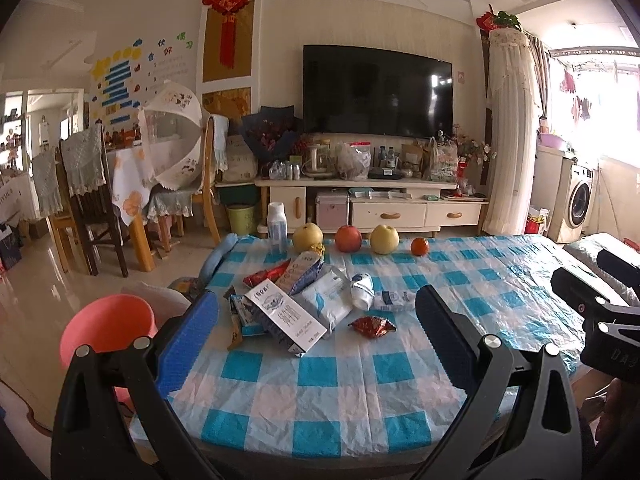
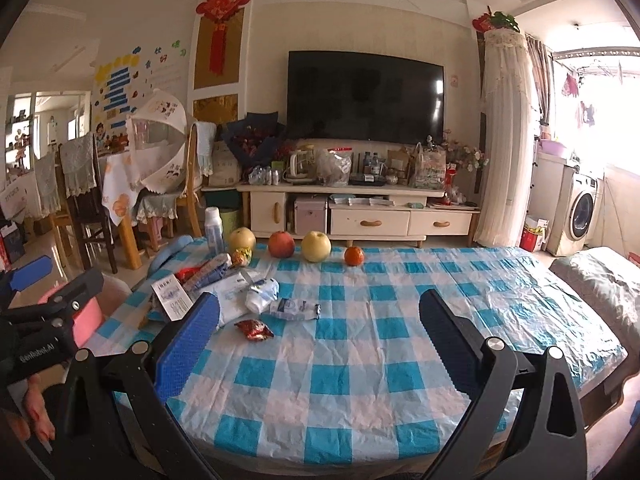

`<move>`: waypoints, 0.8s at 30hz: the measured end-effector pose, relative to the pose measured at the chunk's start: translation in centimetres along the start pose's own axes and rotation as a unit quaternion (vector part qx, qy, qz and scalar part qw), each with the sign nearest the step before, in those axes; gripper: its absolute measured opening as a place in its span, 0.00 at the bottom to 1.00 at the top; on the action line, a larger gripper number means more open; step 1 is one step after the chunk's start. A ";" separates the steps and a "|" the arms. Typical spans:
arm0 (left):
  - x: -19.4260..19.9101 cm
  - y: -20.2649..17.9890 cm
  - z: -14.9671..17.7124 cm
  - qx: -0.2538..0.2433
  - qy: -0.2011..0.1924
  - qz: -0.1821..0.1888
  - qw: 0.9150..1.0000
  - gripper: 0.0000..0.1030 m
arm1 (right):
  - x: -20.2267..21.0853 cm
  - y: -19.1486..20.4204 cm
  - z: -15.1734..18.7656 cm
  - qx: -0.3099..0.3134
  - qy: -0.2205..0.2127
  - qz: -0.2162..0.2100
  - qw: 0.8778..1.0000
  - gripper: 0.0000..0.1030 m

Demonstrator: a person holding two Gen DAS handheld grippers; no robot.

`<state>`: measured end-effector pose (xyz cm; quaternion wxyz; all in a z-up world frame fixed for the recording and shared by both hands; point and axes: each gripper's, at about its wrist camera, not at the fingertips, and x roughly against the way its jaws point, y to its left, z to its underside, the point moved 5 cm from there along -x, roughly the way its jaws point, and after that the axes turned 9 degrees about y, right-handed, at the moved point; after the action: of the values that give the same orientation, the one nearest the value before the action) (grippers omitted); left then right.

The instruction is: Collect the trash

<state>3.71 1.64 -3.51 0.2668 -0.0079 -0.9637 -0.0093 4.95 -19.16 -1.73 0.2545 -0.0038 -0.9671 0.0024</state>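
A home living room: wall television, drawer cabinet, dining chairs, washing machine.

Table wears a blue-and-white checked cover. Fruit row: yellow pear, red apple, pale yellow pear, small orange. Red crinkly wrapper, white carton with dark print, pink bin.

Right gripper spread wide above checked tablecloth; red wrapper, perhaps snack packet, ahead-left.
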 end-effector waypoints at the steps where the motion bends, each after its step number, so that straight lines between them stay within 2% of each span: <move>1: -0.6 0.3 0.4 0.002 0.005 0.002 1.000 0.96 | -0.6 -0.2 0.4 -0.003 0.007 0.002 1.000 0.95; 5: -3.0 1.8 2.1 0.017 0.025 0.010 0.999 0.96 | -3.8 -1.3 2.5 -0.034 0.049 0.003 0.998 0.95; 9: -6.0 3.1 3.8 0.011 0.051 0.007 0.999 0.96 | -7.2 -2.5 5.1 -0.064 0.088 -0.015 0.994 0.95; 12: -8.4 4.2 5.0 0.028 0.076 0.010 0.997 0.96 | -9.7 -2.6 6.5 -0.076 0.120 -0.036 0.989 0.95; 15: -10.7 5.3 5.6 0.053 0.100 0.011 0.994 0.96 | -11.4 -2.0 7.3 -0.067 0.137 -0.056 0.987 0.95; 19: -13.3 6.2 6.0 0.100 0.127 0.012 0.987 0.96 | -13.5 -0.4 7.5 -0.053 0.154 -0.103 0.981 0.95; 24: -16.7 5.9 5.7 0.152 0.142 0.013 0.978 0.96 | -16.2 2.2 7.2 -0.015 0.171 -0.152 0.973 0.95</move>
<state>15.24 7.48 -16.95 0.3987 0.0211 -0.9061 0.1398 15.54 -17.11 -15.95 0.4131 0.1392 -0.8985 -0.0514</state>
